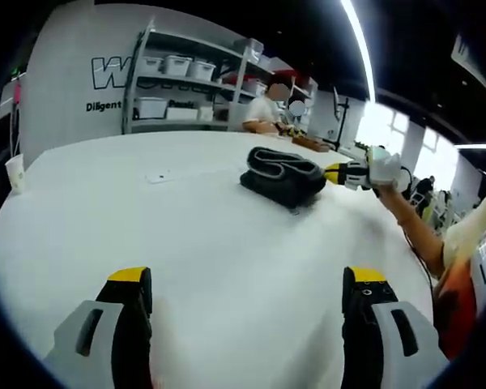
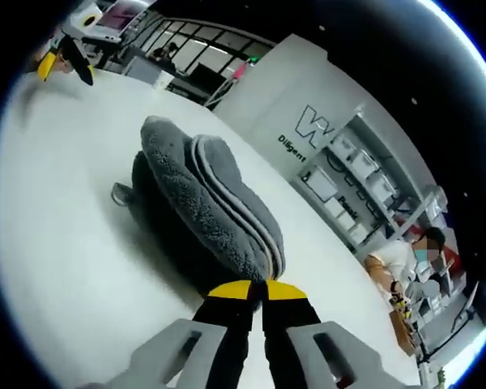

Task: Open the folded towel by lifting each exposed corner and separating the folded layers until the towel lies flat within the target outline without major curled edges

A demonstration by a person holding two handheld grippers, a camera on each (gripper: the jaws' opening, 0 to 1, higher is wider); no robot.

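Observation:
A dark grey folded towel lies bunched on the white table, past the middle. My left gripper hovers open well short of it, with nothing between its yellow-tipped fingers. My right gripper, held by a gloved hand, comes in from the right and touches the towel's right end. In the right gripper view the towel shows stacked layers, and my right gripper is shut right at its near corner, seemingly pinching the edge. The left gripper appears far off at the top left.
A paper cup stands at the table's left edge. A small flat mark lies left of the towel. Behind the table are shelves with white bins and a seated person. A person's arm reaches in from the right.

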